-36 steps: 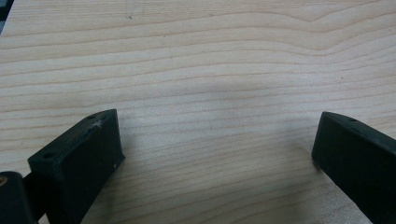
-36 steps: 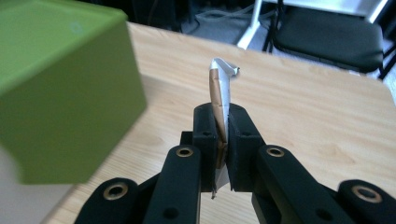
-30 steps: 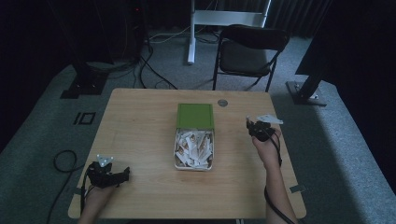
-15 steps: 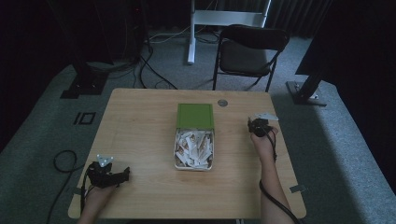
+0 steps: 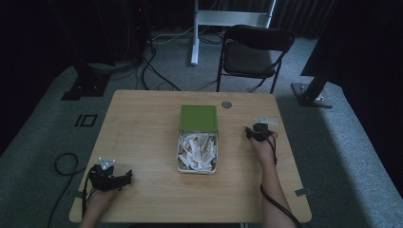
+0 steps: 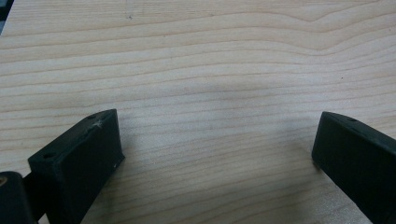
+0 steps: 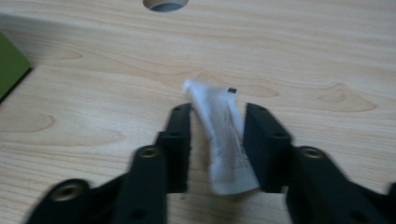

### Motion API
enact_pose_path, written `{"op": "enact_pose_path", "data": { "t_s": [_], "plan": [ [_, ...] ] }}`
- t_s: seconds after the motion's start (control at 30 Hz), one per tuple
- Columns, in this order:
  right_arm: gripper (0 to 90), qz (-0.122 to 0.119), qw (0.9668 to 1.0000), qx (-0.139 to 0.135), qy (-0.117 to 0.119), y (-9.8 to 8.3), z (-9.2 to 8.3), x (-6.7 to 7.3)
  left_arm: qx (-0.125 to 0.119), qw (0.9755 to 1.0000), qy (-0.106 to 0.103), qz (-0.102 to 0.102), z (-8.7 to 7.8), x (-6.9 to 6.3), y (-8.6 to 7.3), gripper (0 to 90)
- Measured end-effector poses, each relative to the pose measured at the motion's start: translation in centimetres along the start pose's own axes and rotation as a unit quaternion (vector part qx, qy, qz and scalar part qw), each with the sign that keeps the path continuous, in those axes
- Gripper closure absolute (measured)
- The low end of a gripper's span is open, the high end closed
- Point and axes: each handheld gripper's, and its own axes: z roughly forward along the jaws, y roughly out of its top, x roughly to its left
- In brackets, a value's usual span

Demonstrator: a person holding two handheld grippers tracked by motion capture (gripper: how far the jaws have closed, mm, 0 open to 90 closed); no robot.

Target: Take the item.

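A dim room: grey carpet (image 5: 332, 156), a black folding chair (image 5: 254, 52) beyond the wooden tabletop (image 5: 142, 123), cables (image 5: 147, 61) far left.

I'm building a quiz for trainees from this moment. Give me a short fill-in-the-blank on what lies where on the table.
1. The tin full of white sachets has a lid coloured ____.
2. The white sachet lies between the jaws of the ____ gripper.
3. The left gripper has its jaws open over bare ____.
4. Behind the table stands a black folding ____.

Missing words: green; right; wood; chair
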Motion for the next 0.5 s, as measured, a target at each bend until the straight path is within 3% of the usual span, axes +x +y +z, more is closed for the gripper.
{"op": "enact_pose_path", "data": {
  "t_s": [0.07, 0.37, 0.5],
  "plan": [
    [48.4, 0.007, 0.9998, -0.005, 0.015, -0.1, -0.3, 0.1, 0.0, 1.0, 0.0, 0.0, 0.0, 0.0, 0.0, 2.4],
    [28.9, -0.004, 0.9982, -0.011, 0.059, -0.5, -2.0, 0.3, 0.0, 1.0, 0.0, 0.0, 0.0, 0.0, 0.0, 2.4],
    [20.1, -0.011, 0.9979, -0.012, 0.063, -1.0, -2.6, 0.5, 0.0, 1.0, 0.0, 0.0, 0.0, 0.0, 0.0, 2.4]
  ]
}}
